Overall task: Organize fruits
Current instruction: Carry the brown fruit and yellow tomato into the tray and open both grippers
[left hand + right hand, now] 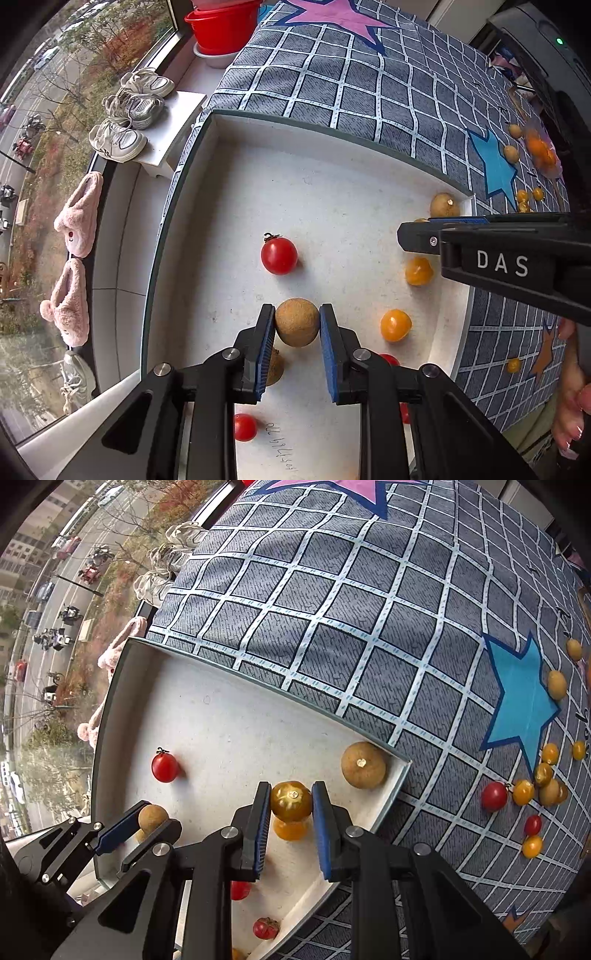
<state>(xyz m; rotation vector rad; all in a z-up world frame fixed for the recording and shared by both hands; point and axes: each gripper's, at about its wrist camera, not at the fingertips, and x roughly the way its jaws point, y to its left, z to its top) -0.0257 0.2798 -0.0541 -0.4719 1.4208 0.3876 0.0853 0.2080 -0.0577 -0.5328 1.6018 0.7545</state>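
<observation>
one "das" label on right gripper (417,236)

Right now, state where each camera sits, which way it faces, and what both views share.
Left wrist: sits on the left tool, looks down along its fingers into the white tray; that tool grips a brown longan; the right tool and part of a hand show at right.
Right wrist: sits on the right tool, looks down at the tray's right corner and checked cloth; it grips a yellow tomato; the left tool shows at lower left.
Shared: tray, stemmed red tomato, blue star.
</observation>
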